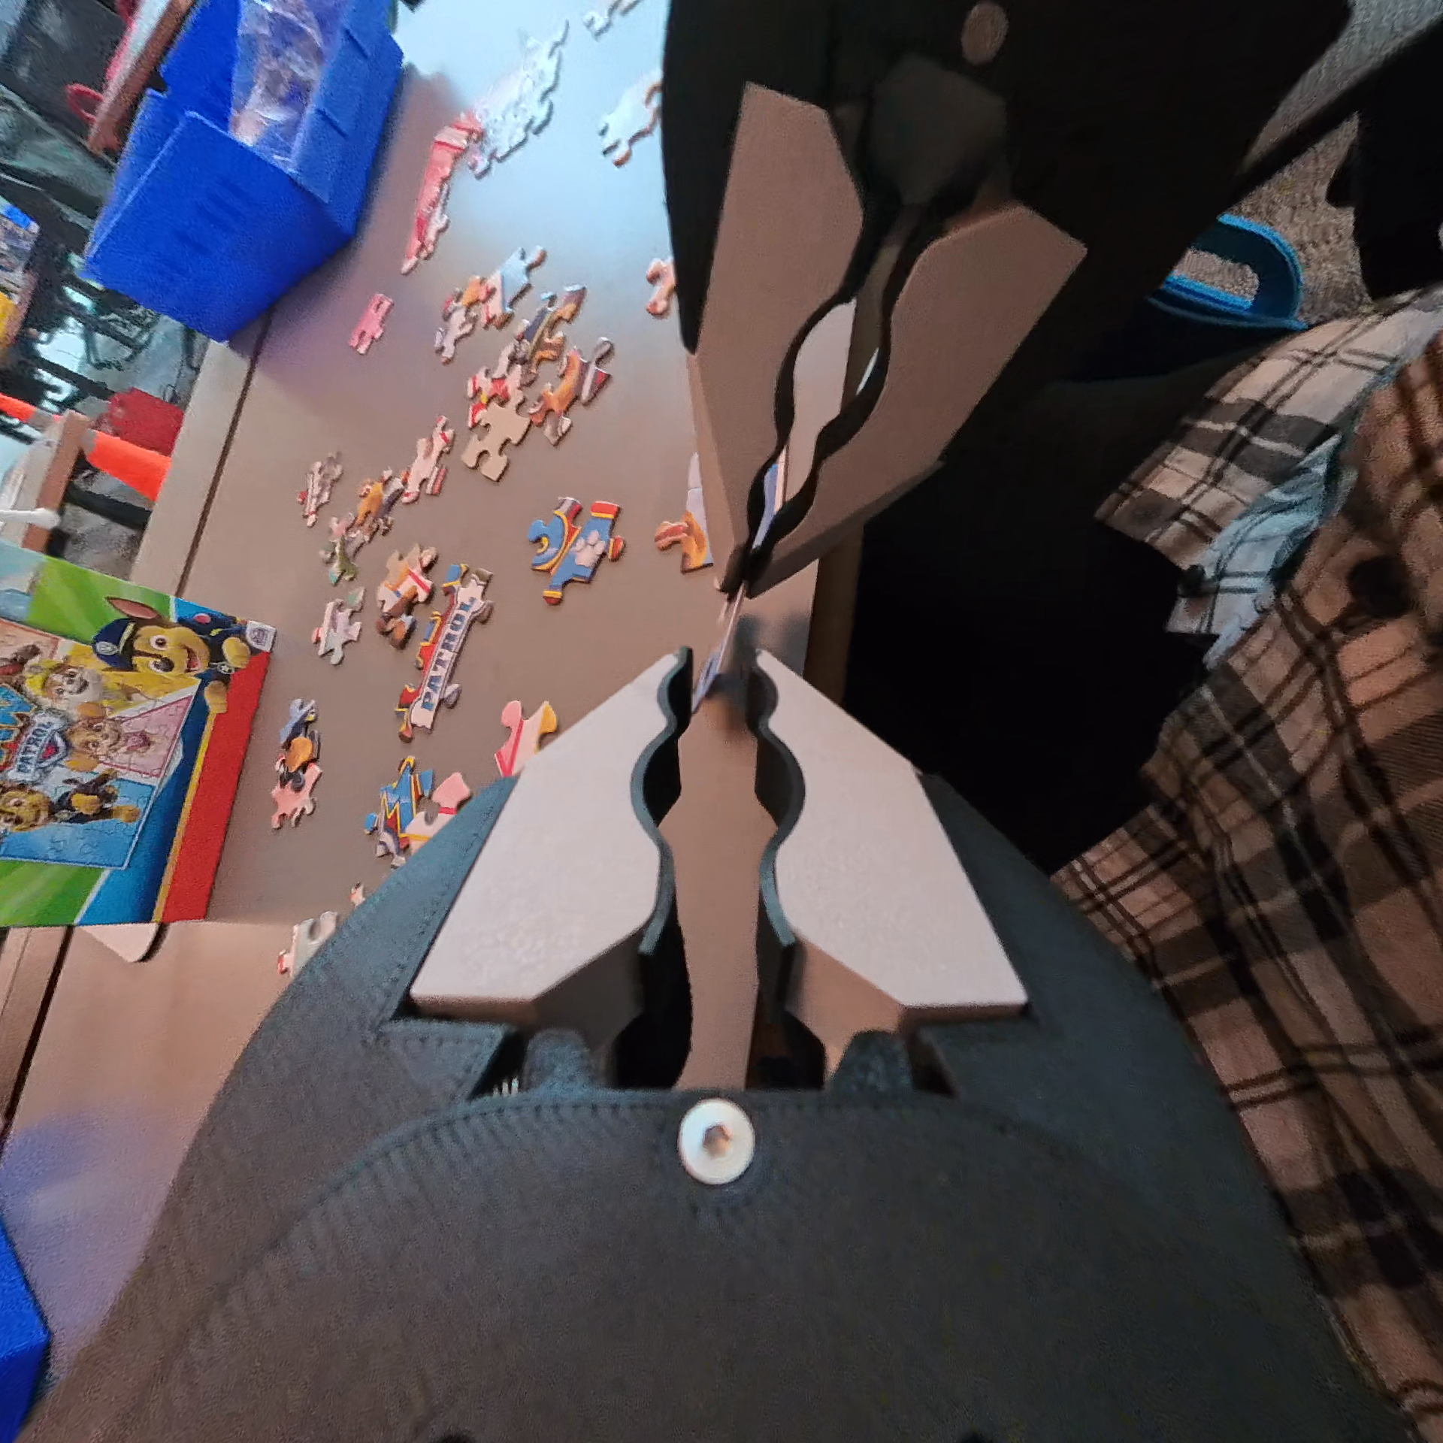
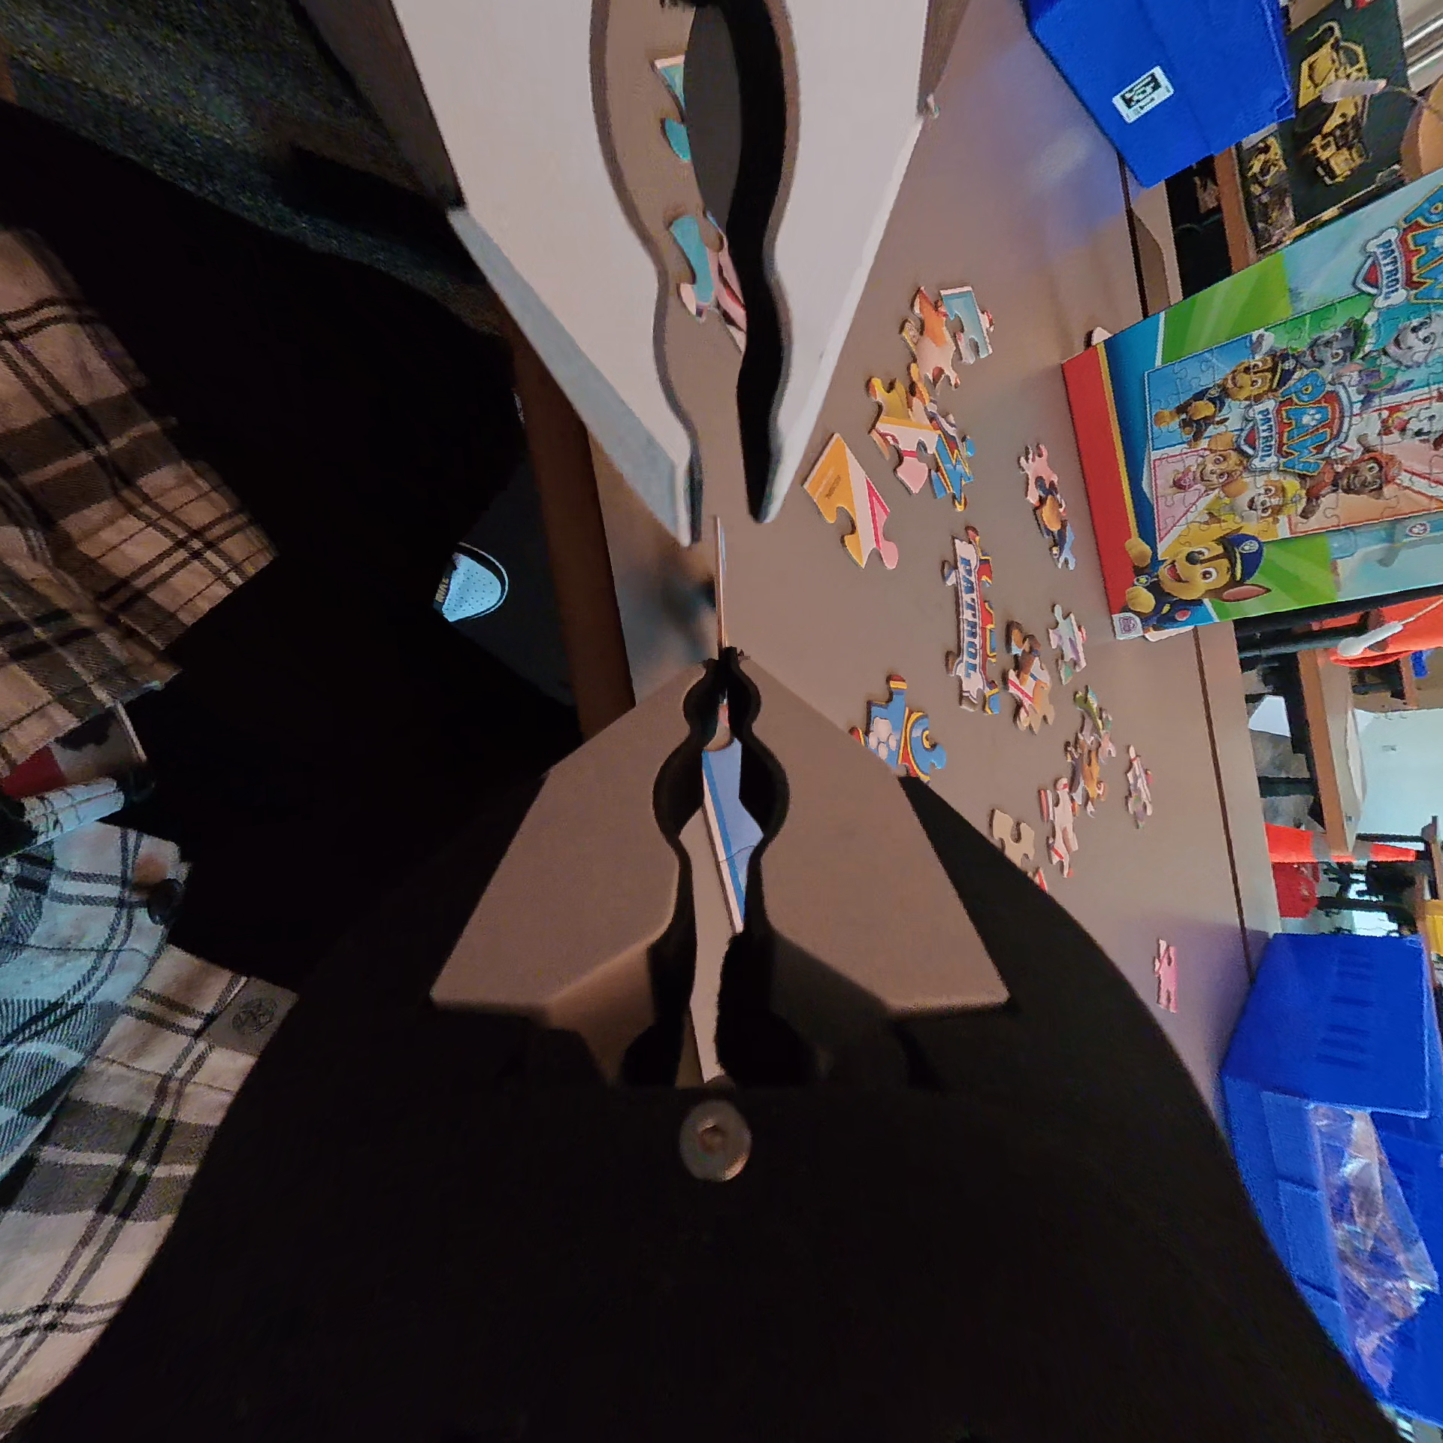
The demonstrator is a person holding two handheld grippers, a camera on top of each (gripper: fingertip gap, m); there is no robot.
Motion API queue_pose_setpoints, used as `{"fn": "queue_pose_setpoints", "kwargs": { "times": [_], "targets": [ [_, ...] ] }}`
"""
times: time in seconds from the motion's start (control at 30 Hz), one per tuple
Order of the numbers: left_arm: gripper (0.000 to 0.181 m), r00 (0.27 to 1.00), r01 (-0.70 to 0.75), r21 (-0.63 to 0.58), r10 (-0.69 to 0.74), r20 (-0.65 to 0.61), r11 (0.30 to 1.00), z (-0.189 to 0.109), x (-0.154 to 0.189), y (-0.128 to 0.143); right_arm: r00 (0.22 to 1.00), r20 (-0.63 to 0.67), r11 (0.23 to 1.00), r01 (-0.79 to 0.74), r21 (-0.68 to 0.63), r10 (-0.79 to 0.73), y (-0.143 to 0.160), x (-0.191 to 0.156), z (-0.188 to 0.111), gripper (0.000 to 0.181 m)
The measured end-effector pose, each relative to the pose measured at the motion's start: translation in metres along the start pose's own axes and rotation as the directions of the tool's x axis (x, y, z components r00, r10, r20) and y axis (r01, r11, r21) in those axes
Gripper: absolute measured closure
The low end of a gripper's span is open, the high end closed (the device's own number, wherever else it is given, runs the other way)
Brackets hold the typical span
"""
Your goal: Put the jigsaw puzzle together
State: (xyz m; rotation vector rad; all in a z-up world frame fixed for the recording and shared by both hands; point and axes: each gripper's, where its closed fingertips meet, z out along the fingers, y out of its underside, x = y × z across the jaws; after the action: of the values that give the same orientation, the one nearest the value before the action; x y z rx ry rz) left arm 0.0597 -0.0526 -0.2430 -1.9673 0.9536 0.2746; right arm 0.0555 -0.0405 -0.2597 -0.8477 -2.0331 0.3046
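A smooth grey-brown table [image 1: 328,390] filled the background, its near edge running beside a person's plaid sleeve [image 1: 1288,781]. Both claws met tip to tip above that edge. The right gripper [image 2: 722,664] was pinched tight on a thin blue-and-white puzzle piece [image 2: 730,828], held edge-on so it showed as little more than a sliver. The left gripper [image 1: 722,671] faced it with its wavy-edged fingers parted by a narrow gap; the tip of that piece sat in the gap, but whether the pads actually pressed it could not be told. The likely trouble lay in this hand-over: thin, glossy card held by one corner could twist or slip free if one claw let go before the other had closed, and it might drop past the table edge. The fingers were matte, pale flat plates with black scalloped liners, set in ribbed dark printed bodies. Farther out, loose pieces [image 1: 539,367] lay scattered face-up, a lettered strip [image 2: 972,625] already joined, with the colourful puzzle box [image 2: 1265,468] and a blue bin [image 1: 234,195] beyond.
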Motion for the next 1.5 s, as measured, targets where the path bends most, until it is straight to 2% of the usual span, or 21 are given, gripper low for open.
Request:
{"fn": "queue_pose_setpoints", "kwargs": {
  "times": [0.2, 0.43, 0.5, 0.63, 0.93, 1.13, 1.5],
  "targets": [
    [0.178, 0.999, -0.038, -0.039, 0.038, 0.002, 0.999, 0.008, 0.002, 0.004, 1.0, -0.002, 1.0, -0.001, 0.002, 0.001, -0.001, -0.002, 0.001, 0.181],
    [0.18, 0.99, -0.143, -0.012, 0.143, 0.018, 0.99, 0.006, 0.0, 0.005, 0.961, 0.136, 0.967, -0.25, 0.053, 0.241, 0.01, 0.004, -0.011, 0.156],
    [0.18, 0.981, -0.189, -0.019, 0.189, 0.03, 0.982, 0.011, -0.003, 0.007, 0.939, 0.17, 0.951, -0.308, 0.02, 0.3, 0.021, 0.005, -0.013, 0.155],
    [0.181, 0.95, -0.307, -0.036, 0.308, 0.055, 0.951, 0.014, -0.004, 0.009, 0.934, 0.162, 0.947, -0.321, -0.016, 0.319, 0.038, 0.009, -0.015, 0.157],
    [0.179, 0.895, -0.444, -0.051, 0.445, 0.015, 0.895, 0.023, 0.0, 0.012, 0.912, 0.198, 0.931, -0.364, -0.015, 0.359, 0.039, 0.005, -0.011, 0.16],
    [0.176, 0.893, -0.45, -0.07, 0.447, -0.052, 0.89, 0.027, 0.005, 0.022, 0.902, 0.218, 0.925, -0.379, -0.017, 0.373, 0.04, 0.005, -0.011, 0.161],
    [0.177, 0.896, -0.441, -0.075, 0.434, -0.09, 0.894, 0.024, 0.004, 0.024, 0.896, 0.237, 0.923, -0.384, -0.016, 0.376, 0.04, 0.005, -0.01, 0.162]
  ]
}}
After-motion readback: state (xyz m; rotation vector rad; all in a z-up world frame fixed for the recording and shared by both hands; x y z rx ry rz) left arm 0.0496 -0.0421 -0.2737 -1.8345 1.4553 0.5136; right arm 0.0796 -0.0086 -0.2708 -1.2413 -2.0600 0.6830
